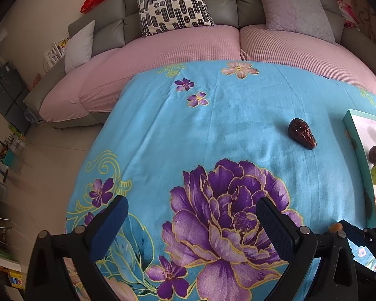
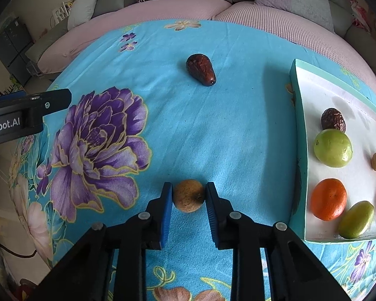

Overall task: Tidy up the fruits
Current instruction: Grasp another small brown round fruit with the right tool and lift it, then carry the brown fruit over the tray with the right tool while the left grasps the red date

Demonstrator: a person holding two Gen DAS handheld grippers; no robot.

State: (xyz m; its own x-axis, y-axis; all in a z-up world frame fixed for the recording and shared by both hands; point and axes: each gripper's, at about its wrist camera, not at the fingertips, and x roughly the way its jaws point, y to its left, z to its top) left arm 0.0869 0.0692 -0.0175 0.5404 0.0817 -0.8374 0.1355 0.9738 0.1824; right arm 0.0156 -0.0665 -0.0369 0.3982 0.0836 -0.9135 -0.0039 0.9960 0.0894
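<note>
Across the blue floral cloth we are idling our left gripper wide open and empty; our right gripper is pinching the small round tan fruit, the teal-walled white tray lying just to its right.

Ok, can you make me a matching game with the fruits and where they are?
Things:
1. small brown fruit
2. dark red date
3. orange
4. left gripper

Places or states:
A. lying alone on the blue flowered cloth
B. between the fingers of the right gripper
C. open, holding nothing
D. inside the box, beside a green fruit

Pairs: 1-B, 2-A, 3-D, 4-C
</note>
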